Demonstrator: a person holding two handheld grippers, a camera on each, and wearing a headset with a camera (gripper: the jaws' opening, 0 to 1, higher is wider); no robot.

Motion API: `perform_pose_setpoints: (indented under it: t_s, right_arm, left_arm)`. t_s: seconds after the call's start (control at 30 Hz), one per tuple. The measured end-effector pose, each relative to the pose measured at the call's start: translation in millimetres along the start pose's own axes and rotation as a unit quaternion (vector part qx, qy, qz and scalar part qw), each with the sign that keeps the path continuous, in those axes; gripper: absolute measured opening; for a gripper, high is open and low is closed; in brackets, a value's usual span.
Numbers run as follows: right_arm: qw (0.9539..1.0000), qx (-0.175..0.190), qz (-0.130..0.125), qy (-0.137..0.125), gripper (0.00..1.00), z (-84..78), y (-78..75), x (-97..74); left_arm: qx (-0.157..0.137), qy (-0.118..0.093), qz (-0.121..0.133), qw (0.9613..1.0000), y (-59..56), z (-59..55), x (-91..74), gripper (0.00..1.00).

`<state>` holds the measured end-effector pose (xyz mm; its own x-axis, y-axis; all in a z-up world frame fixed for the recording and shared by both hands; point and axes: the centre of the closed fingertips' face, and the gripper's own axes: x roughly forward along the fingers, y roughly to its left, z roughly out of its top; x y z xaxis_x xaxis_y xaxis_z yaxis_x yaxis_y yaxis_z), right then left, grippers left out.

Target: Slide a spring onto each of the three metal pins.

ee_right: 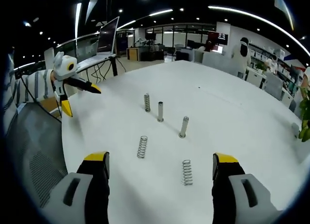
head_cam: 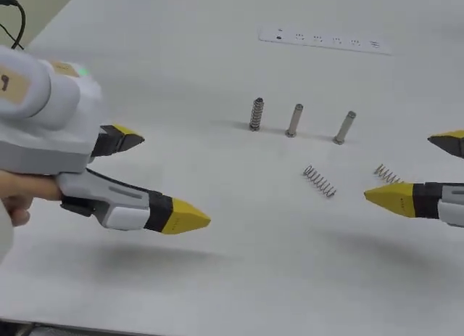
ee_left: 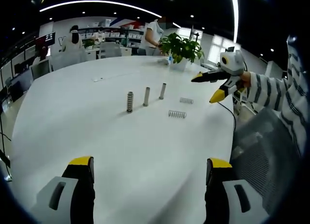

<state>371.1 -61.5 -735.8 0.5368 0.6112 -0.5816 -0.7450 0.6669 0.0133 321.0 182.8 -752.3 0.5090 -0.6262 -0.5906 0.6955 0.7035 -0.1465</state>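
Two yellow-tipped grippers hang over a white table (head_cam: 217, 292), each with its jaws spread wide and holding nothing. The left gripper (head_cam: 174, 180) sits well back from the work, while the right gripper (head_cam: 397, 168) is much closer. Three pins stand in a row ahead of the right gripper. The far pin (head_cam: 257, 115) already wears a spring, and the middle pin (head_cam: 294, 120) and near pin (head_cam: 344, 128) are bare. Two loose springs lie flat on the right gripper's side of the row. In the right gripper view, one spring (ee_right: 187, 171) rests just ahead, between the jaws, and the other spring (ee_right: 142, 146) lies further out, off the left jaw. The head view adds a power strip (head_cam: 325, 40) beyond the pins. The left gripper view takes in a potted plant (ee_left: 181, 49) at the table's far edge and a striped sleeve (ee_left: 271, 88) behind the right gripper. The right gripper view catches a screen (ee_right: 107, 35) past the left gripper.
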Motion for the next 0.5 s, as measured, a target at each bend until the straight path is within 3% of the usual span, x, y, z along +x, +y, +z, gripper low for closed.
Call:
perform_pose_setpoints:
  t_s: [0.13,0.5]
  right_arm:
    - [0.9999,0.008,0.007,-0.005,1.0,-7.8,0.8,-0.1]
    - [0.9997,0.017,0.01,-0.012,1.0,-18.8,19.8,-0.3]
  left_arm:
    - [0.0,0.001,0.002,1.0,-0.9,-0.3,0.0,0.93]
    - [-0.002,-0.01,0.006,0.9999,-4.0,5.3,2.2,0.93]
